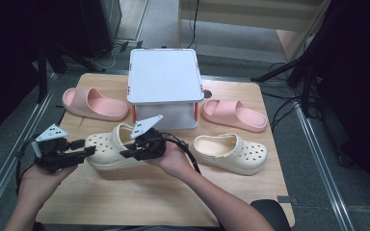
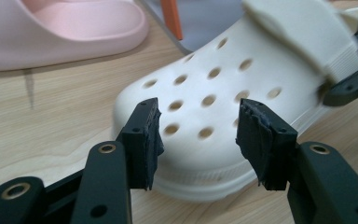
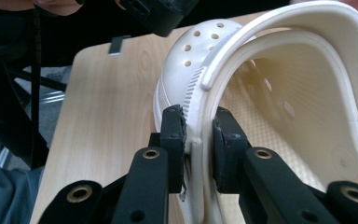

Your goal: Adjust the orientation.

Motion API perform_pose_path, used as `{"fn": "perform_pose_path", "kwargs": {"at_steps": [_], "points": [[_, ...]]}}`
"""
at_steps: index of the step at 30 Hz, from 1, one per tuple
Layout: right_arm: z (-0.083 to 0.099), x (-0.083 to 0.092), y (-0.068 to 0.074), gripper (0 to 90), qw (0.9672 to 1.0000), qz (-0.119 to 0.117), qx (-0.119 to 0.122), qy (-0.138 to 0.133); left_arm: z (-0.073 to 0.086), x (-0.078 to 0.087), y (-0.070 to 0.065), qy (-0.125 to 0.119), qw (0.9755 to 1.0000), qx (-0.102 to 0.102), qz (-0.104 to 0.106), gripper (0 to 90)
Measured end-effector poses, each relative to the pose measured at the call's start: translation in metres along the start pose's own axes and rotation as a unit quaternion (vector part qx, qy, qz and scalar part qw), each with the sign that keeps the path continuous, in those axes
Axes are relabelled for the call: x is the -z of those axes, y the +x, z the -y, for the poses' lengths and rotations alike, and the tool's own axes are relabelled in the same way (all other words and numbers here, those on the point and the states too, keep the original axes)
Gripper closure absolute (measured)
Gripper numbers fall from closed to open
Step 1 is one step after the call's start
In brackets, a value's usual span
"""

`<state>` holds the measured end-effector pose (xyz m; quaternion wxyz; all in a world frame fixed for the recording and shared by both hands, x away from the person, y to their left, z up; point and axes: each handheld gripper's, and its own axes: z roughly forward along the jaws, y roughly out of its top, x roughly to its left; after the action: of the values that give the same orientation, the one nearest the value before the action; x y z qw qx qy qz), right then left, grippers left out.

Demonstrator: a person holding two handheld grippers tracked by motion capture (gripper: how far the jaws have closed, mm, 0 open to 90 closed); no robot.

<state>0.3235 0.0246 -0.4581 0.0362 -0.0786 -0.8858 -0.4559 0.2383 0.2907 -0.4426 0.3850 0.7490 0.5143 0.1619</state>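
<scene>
A cream perforated clog (image 1: 107, 147) lies on the wooden table (image 1: 139, 192), toe to the left. My right gripper (image 1: 127, 153) is shut on it. In the right gripper view the two pads of the right gripper (image 3: 199, 133) pinch the side wall of the clog (image 3: 279, 107) beside the strap. My left gripper (image 1: 87, 147) sits at the toe. In the left gripper view the left gripper (image 2: 198, 140) stands open, the clog's toe (image 2: 205, 107) just beyond its pads, untouched. The right gripper's dark fingers (image 2: 354, 84) show at that view's right edge.
A second cream clog (image 1: 231, 153) lies to the right. Two pink slides (image 1: 94, 103) (image 1: 233, 114) flank a white box-like stand (image 1: 164, 77) with orange legs at the table's back. A person's forearms enter from the bottom.
</scene>
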Motion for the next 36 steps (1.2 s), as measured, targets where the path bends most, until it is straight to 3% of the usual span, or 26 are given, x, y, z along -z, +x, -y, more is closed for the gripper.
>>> {"fn": "perform_pose_path", "kwargs": {"at_steps": [1, 5, 12, 15, 24, 27, 32, 34, 35, 36], "points": [[0.008, 0.013, 0.0, 77.7, 0.9999, 0.014, -0.008, -0.001, -0.002, -0.004, -0.003, 0.002, 1.0, -0.003, 0.006, 49.4], [0.021, 0.028, 0.001, 77.7, 0.9992, 0.033, -0.021, 0.0, -0.006, -0.014, -0.009, 0.008, 0.9997, -0.015, 0.017, 50.4], [0.047, 0.046, 0.006, 77.6, 0.9965, 0.07, -0.047, 0.006, -0.012, -0.029, -0.018, 0.012, 0.9986, -0.034, 0.039, 52.0], [0.058, 0.047, 0.007, 77.6, 0.9948, 0.079, -0.063, 0.009, -0.014, -0.041, -0.023, 0.025, 0.9972, -0.046, 0.053, 52.3], [0.071, 0.034, 0.019, 77.1, 0.9938, 0.075, -0.082, 0.011, -0.013, -0.055, -0.022, 0.039, 0.9957, -0.048, 0.069, 54.2], [0.075, 0.028, 0.021, 76.7, 0.9925, 0.065, -0.101, 0.021, -0.013, -0.061, -0.023, 0.046, 0.9951, -0.052, 0.071, 54.2], [0.076, 0.027, 0.024, 75.8, 0.9927, 0.07, -0.097, 0.015, -0.013, -0.064, -0.027, 0.047, 0.9939, -0.062, 0.078, 58.6], [0.077, 0.029, 0.022, 73.4, 0.9926, 0.071, -0.098, 0.01, -0.012, -0.065, -0.028, 0.049, 0.9932, -0.062, 0.085, 63.9], [0.078, 0.032, 0.022, 65.9, 0.9927, 0.073, -0.096, 0.013, -0.011, -0.064, -0.029, 0.046, 0.993, -0.061, 0.09, 65.5], [0.078, 0.034, 0.022, 64.0, 0.9927, 0.073, -0.095, 0.015, -0.011, -0.063, -0.029, 0.046, 0.9928, -0.061, 0.092, 66.8]]}}
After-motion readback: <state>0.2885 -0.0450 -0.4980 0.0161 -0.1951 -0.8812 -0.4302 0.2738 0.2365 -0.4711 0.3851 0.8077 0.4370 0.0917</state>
